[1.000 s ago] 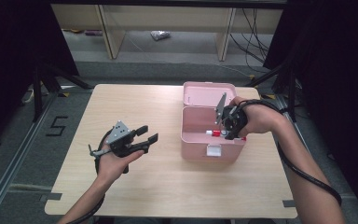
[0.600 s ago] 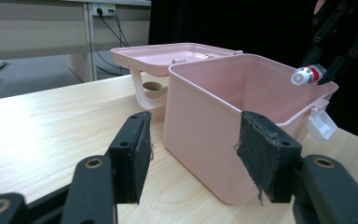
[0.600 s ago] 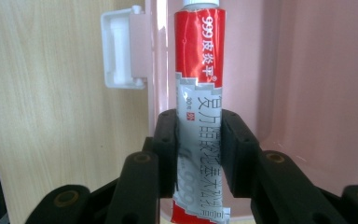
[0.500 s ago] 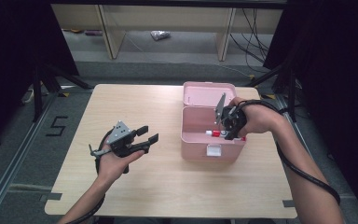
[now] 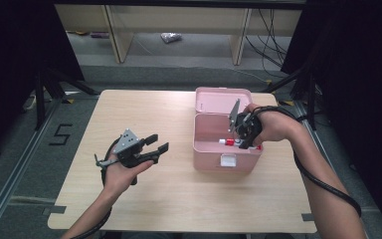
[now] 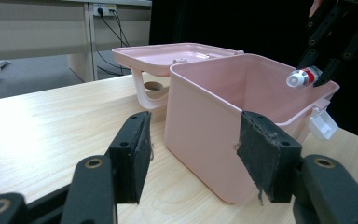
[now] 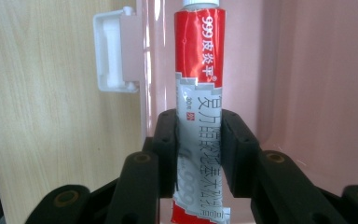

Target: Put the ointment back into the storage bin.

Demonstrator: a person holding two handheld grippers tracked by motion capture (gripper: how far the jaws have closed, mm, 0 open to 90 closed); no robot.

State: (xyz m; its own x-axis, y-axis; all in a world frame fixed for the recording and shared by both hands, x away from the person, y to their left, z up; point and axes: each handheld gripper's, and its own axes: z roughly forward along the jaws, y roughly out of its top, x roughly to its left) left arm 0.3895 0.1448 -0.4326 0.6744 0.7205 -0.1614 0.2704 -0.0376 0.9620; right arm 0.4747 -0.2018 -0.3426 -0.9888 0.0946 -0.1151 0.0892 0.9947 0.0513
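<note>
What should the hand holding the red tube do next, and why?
Probably lower it a little and let go. The right gripper is clamped on the red tube, held over the rim of the open pink box, not yet resting inside.

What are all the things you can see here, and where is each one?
Box: one, pink, open, on the right half of the table.
Lid: one, pink, flipped back behind the box.
Latch: one, white, on the box's front wall.
Tube: one, red and silver with a white cap, held over the front edge of the open box.
Table: one, light wood, in the middle of the room.
Shelf unit: one, pale wood, on the floor beyond the table.
Left tongs: one pair, black, open, nothing in them, over the table left of the box.
Right tongs: one pair, black, shut on the tube.
Forearms: two, coming in from the bottom.
</note>
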